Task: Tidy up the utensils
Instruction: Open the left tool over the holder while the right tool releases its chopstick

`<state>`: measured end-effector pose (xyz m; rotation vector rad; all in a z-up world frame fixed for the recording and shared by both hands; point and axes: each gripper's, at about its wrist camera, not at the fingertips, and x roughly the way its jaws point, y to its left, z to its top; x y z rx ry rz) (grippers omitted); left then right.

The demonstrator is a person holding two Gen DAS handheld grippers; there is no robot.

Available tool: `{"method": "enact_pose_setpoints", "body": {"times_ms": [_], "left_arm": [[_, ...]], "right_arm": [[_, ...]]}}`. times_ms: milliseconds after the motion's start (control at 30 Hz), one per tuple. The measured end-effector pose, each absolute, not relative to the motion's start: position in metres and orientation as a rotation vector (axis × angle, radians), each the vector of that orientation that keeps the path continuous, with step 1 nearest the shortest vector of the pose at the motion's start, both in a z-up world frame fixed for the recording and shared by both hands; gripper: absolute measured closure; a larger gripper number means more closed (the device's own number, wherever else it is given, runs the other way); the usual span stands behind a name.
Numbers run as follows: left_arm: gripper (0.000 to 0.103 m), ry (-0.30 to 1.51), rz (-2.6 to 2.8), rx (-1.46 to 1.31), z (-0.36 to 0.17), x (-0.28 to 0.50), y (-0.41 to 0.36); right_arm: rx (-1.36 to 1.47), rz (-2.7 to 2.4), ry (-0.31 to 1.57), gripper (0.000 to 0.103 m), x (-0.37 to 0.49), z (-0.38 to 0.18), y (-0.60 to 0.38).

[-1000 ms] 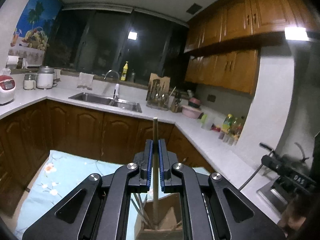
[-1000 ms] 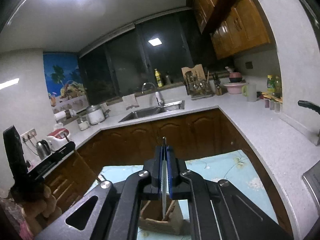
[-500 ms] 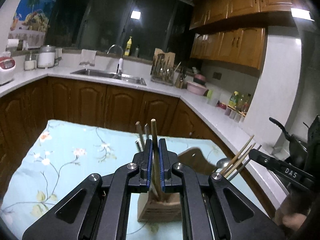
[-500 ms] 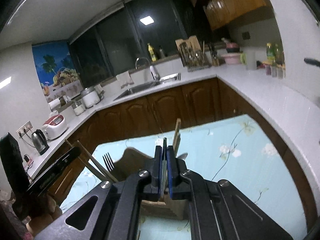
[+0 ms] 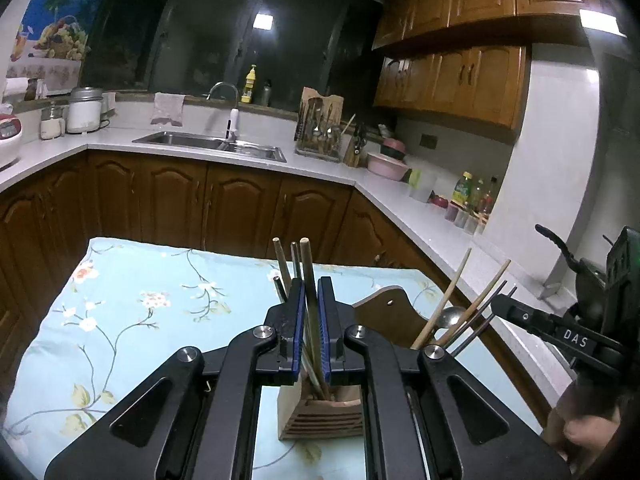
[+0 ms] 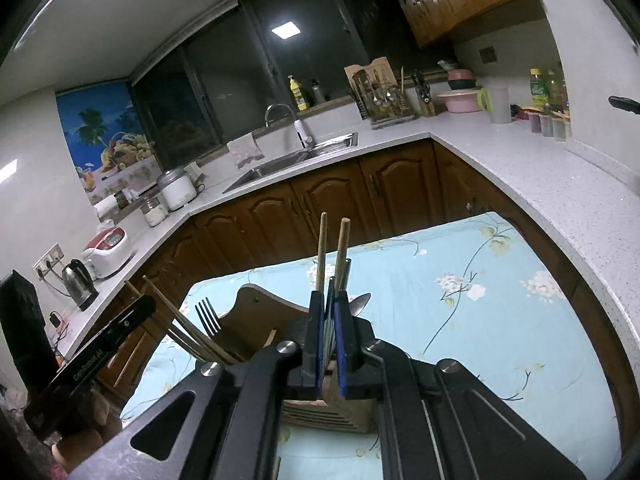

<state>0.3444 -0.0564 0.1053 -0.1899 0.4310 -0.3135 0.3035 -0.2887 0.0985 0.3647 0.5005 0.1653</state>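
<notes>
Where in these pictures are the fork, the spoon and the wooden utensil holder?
fork [image 6: 208,314], right wrist view, on its tines.
spoon [image 5: 450,316], left wrist view, on its bowl.
wooden utensil holder [image 5: 320,420], left wrist view, on its slatted front wall.

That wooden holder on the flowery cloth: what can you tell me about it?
The wooden utensil holder is a small slatted box of light brown wood with a taller curved back board. It stands upright on the floral tablecloth. Chopsticks, a fork and a spoon lean out of it. The left gripper holds one wooden chopstick above it.
</notes>
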Motion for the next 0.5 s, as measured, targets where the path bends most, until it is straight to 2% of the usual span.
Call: {"method": "enact_pose_setpoints", "body": {"times_ms": [133, 200, 267, 400, 467, 500], "left_arm": [[0.094, 0.457, -0.331, -0.197, 0.104, 0.345, -0.056], [0.084, 0.465, -0.346, -0.207, 0.104, 0.341, -0.056], [0.078, 0.455, -0.340, -0.225, 0.106, 0.331, -0.055], [0.058, 0.414, -0.321, -0.261, 0.109, 0.306, -0.048], [0.051, 0.411, -0.315, -0.277, 0.108, 0.296, -0.043], [0.043, 0.412, -0.308, -0.281, 0.107, 0.291, -0.041]], "right_arm": [[0.363, 0.169, 0.506, 0.085, 0.307, 0.098, -0.288], [0.371, 0.176, 0.498, 0.077, 0.304, 0.097, -0.289], [0.387, 0.185, 0.481, 0.057, 0.299, 0.099, -0.293], [0.421, 0.185, 0.419, 0.046, 0.281, 0.106, -0.300], [0.429, 0.190, 0.408, 0.031, 0.275, 0.106, -0.302], [0.432, 0.191, 0.404, 0.027, 0.271, 0.105, -0.303]]}}
